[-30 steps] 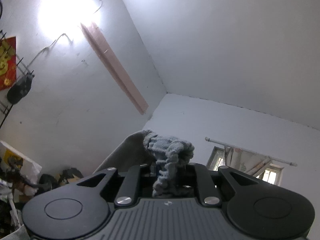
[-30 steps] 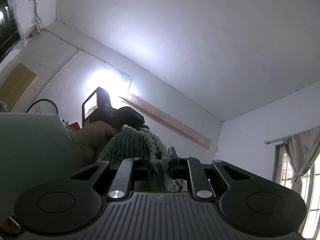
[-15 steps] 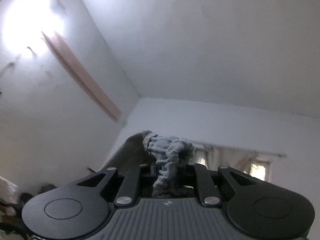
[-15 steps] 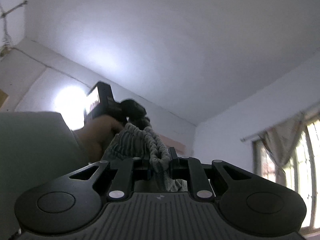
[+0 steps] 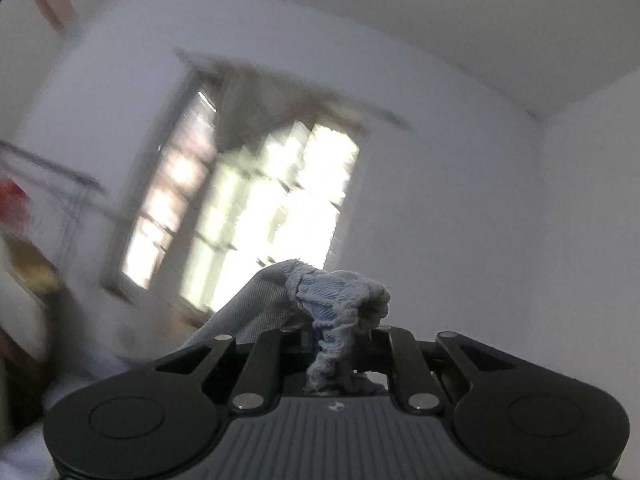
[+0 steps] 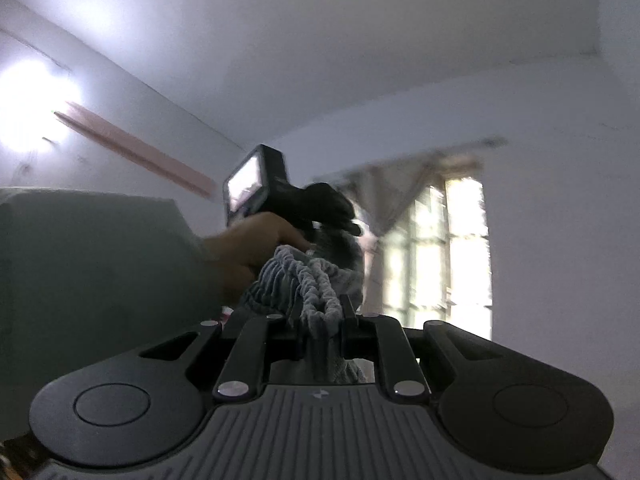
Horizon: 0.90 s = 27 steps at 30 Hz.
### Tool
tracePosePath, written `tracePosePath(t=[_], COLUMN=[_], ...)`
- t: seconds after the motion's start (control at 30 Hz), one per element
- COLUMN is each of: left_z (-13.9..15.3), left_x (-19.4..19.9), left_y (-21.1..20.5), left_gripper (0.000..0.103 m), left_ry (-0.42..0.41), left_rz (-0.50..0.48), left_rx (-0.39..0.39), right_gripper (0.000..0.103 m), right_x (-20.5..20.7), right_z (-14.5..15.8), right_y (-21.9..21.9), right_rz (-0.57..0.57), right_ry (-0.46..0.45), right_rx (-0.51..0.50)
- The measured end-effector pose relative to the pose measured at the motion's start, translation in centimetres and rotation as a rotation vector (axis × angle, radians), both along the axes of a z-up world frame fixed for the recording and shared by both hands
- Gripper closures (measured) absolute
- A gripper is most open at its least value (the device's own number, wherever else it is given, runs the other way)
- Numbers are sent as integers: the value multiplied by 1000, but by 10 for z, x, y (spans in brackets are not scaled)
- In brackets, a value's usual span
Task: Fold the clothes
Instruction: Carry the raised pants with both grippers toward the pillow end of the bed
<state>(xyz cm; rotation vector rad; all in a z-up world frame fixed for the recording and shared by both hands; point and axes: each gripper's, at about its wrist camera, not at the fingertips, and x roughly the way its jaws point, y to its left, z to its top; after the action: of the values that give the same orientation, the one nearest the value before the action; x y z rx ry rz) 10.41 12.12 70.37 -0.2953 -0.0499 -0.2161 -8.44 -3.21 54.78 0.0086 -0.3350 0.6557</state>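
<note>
From the left wrist view, the left gripper [image 5: 340, 340] has its fingers pinched on a bunched, ribbed edge of a grey-blue garment [image 5: 332, 300]; the cloth humps up over the fingertips and a smoother panel of it slopes away to the left. Beyond it there is only a bright window [image 5: 248, 208] with a curtain, white walls and ceiling, all smeared with blur. No table or bed shows here, so I cannot tell what surface lies below. From the right wrist view, the right gripper [image 6: 322, 324] is likewise clamped on a gathered, corded hem of the same garment, which rises in ridges above the fingers. Just behind that bunch is the person's other hand [image 6: 248, 248], gripping the handle of the left tool with its small camera screen [image 6: 244, 186], so the two pinched edges sit close together in the air. A pale sleeve fills the left of that view. I judge that the garment is being carried aloft by two points on its edge, a shake-out or transfer before the fold proper. The next move, as I see it, calls for drawing the two hands apart to stretch the edge taut, then lowering the cloth flat without letting either pinch slip.
</note>
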Motion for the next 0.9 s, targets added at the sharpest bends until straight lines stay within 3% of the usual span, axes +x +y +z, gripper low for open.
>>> tracePosePath(t=[0.23, 0.47, 0.67, 0.77, 0.9], left_z=[-164, -344, -469, -516, -564], left_x=[110, 155, 167, 170, 176], left_y=[-174, -358, -458, -483, -502], left_gripper=[93, 93, 93, 93, 92], left_ry=[246, 461, 569, 607, 637], left_rz=[-279, -492, -556, -559, -536], left_rx=[39, 213, 361, 415, 427], right_gripper=[89, 90, 90, 90, 89], right_x=[11, 23, 17, 23, 18], right_z=[-100, -225, -310, -342, -386], right_y=[-138, -243, -327, -350, -386], right_rz=[-265, -490, -624, -662, -690], right_ry=[194, 461, 677, 743, 799], right_rx=[-33, 8, 156, 202, 281])
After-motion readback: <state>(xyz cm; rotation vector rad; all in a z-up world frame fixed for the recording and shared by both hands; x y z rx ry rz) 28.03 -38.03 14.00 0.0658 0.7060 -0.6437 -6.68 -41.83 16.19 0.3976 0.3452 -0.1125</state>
